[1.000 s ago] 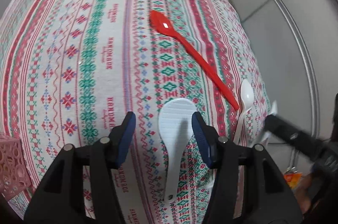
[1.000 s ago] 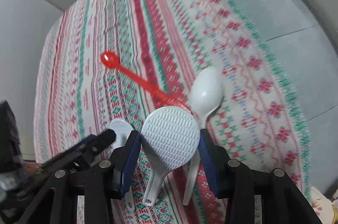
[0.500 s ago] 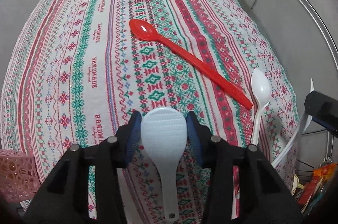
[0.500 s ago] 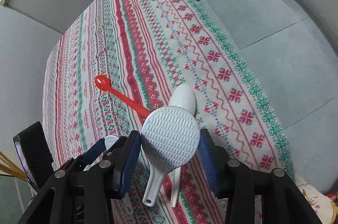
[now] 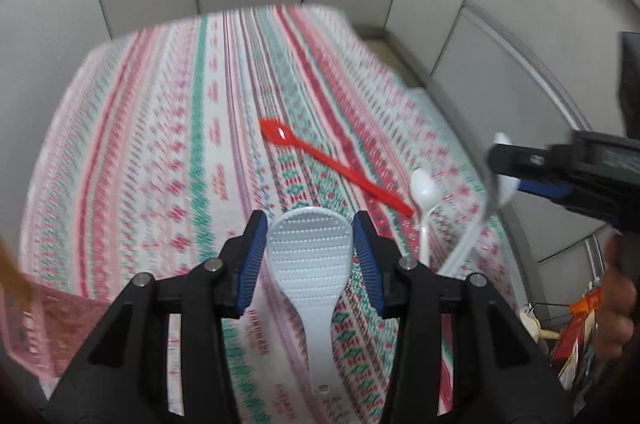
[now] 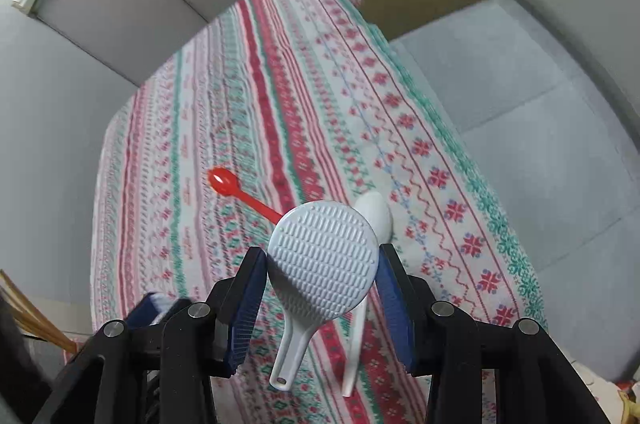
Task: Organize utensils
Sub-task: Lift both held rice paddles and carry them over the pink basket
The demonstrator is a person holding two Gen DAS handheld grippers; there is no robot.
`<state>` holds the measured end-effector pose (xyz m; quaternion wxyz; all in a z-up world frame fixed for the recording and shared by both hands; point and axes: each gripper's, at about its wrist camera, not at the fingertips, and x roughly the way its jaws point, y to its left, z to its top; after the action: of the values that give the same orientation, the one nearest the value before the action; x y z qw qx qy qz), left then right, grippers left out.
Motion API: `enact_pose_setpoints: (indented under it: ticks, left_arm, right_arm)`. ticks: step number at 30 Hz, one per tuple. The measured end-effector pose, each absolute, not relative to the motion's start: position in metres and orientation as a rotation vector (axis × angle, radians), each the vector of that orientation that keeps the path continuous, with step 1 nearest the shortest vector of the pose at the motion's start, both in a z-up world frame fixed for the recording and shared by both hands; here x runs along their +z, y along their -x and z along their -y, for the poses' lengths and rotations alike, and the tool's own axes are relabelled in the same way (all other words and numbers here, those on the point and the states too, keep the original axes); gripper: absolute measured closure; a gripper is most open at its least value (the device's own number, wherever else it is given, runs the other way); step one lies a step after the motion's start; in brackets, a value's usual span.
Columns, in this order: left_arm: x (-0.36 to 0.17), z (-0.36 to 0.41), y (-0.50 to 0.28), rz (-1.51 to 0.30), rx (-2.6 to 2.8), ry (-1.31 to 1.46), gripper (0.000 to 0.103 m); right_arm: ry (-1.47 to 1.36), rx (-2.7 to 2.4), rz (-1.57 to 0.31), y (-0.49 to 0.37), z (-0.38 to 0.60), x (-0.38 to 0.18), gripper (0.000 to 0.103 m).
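Both grippers pinching a white rice paddle each, lifted above the cloth

Left gripper (image 5: pixel 310 248) is clamping the head of a white rice paddle (image 5: pixel 310 264) between its blue pads, handle hanging toward the camera; its jaws have just been closing on it. Right gripper (image 6: pixel 322 264) is gripping a second rice paddle (image 6: pixel 324 260) the same way. On the patterned tablecloth (image 6: pixel 320 112) a red spoon (image 6: pixel 224 182) is lying beside a white spoon (image 5: pixel 424 192), touching at the red handle's tip; pink basket (image 5: pixel 36 324) is sitting at the left edge
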<state>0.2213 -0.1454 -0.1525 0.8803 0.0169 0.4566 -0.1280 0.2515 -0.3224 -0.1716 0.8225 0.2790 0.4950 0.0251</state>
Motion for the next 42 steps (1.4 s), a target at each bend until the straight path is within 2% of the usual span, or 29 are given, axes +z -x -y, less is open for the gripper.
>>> enact_pose_setpoints:
  ticks: [9, 15, 25, 42]
  left_arm:
    - [-0.063, 0.077, -0.169, -0.721, -0.298, 0.015, 0.057]
    - [-0.035, 0.015, -0.15, -0.612, -0.255, 0.06, 0.057]
    - [-0.073, -0.066, -0.162, -0.534, -0.141, 0.129, 0.057]
    - [-0.105, -0.077, -0.158, -0.467, -0.129, 0.055, 0.056]
  right_arm:
    - [-0.546, 0.092, -0.952, -0.237, 0.292, -0.13, 0.054]
    - [-0.488, 0.134, -0.919, -0.228, 0.257, -0.113, 0.054]
    - [-0.424, 0.209, -0.907, -0.232, 0.19, -0.105, 0.054]
    - [-0.382, 0.235, -0.893, -0.245, 0.128, -0.103, 0.054]
